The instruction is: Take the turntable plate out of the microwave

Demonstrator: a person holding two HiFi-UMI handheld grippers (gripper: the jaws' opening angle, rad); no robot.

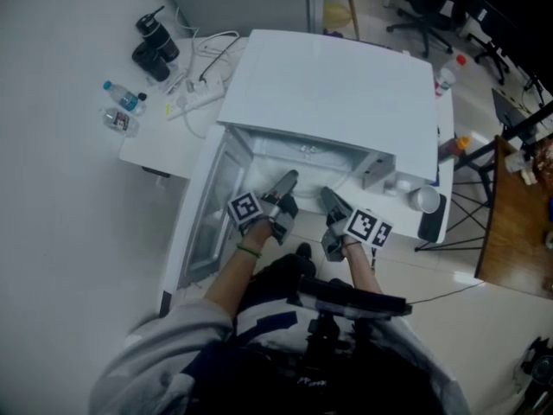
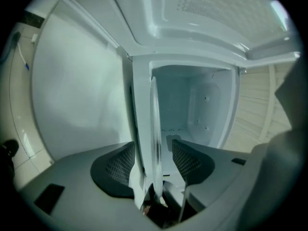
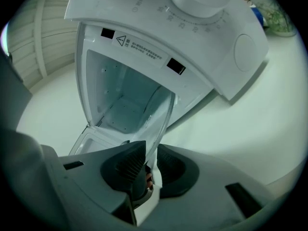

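The clear glass turntable plate (image 3: 156, 117) stands on edge in front of the white microwave (image 1: 337, 85), whose door (image 1: 207, 206) hangs open to the left. My right gripper (image 3: 150, 160) is shut on the plate's rim, both pads pressing the glass. In the left gripper view the plate (image 2: 155, 124) runs edge-on between the jaws of my left gripper (image 2: 153, 160), which is open, its pads apart from the glass. Behind it the cavity (image 2: 192, 105) is bare. In the head view the left gripper (image 1: 285, 188) and right gripper (image 1: 333, 204) sit side by side at the opening; the plate hardly shows there.
The microwave sits on a white table (image 1: 164, 141) with water bottles (image 1: 125, 100), a black flask (image 1: 155, 46) and a power strip (image 1: 194, 102) at its left. A metal can (image 1: 423, 199) stands right of the microwave. A wooden desk (image 1: 510, 223) and office chairs (image 1: 423, 7) are further right.
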